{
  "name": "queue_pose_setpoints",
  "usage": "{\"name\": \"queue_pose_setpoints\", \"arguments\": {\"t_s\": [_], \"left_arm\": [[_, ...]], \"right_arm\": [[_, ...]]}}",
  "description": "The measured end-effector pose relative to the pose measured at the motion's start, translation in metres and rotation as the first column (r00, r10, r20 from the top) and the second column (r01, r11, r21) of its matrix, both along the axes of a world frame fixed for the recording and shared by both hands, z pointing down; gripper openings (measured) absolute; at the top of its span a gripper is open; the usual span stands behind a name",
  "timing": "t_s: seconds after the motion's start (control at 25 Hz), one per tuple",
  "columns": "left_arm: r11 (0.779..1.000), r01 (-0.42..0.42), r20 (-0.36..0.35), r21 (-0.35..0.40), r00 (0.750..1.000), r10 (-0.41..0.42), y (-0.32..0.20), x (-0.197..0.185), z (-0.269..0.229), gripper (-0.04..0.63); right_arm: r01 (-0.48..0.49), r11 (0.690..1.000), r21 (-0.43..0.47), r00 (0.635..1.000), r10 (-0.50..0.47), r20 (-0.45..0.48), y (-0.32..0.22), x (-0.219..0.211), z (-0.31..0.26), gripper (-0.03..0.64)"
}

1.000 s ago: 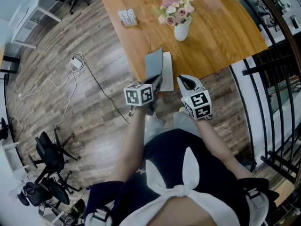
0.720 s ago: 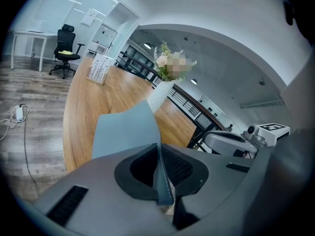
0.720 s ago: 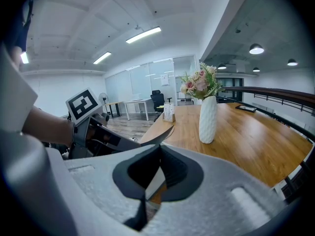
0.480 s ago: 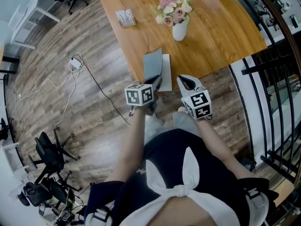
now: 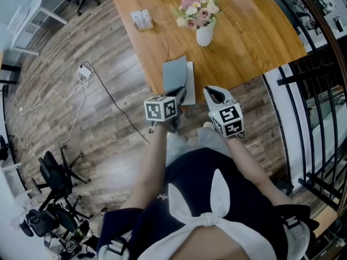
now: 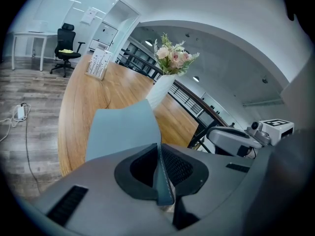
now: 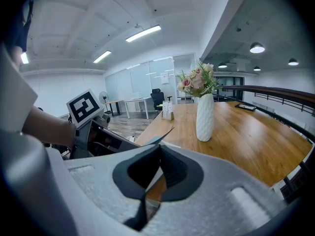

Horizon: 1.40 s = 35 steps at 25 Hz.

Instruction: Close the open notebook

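While the fingers (image 6: 181, 167) of your left gripper (image 6: 159, 155) clamp the raised grey-blue notebook cover (image 6: 122, 131) at the near edge of the wooden desk (image 5: 260, 31) and your right gripper (image 7: 158, 162) rests closed and empty, swing that cover flat onto the white pages (image 5: 192, 83) before releasing.

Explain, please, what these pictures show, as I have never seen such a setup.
No robot here: a person holds a two-jaw gripper in each hand. One picture comes from a camera on the person's head, looking down; the other two from cameras on the grippers, looking along their jaws. On the wooden table stand a vase of flowers and a small white item, with an open notebook at the near edge. The left gripper pinches the notebook's grey-blue cover, lifted up. The right gripper holds nothing, its jaws together.
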<state>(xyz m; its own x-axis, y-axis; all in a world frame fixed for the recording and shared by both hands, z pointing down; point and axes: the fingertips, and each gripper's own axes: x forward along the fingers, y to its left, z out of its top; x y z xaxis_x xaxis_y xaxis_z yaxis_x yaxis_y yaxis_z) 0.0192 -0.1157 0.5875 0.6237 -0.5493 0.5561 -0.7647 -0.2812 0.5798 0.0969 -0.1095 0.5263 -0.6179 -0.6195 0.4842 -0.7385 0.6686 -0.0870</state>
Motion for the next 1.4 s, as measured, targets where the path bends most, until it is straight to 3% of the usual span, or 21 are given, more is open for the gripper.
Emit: {"name": "queue_pose_setpoints", "arguments": {"t_s": [1.4], "left_arm": [[0.997, 0.068, 0.092, -0.042, 0.994, -0.064, -0.009, 0.031, 0.04, 0.044]], "right_arm": [[0.091, 0.995, -0.043, 0.996, -0.091, -0.021, -0.009, 0.028, 0.022, -0.002]]}}
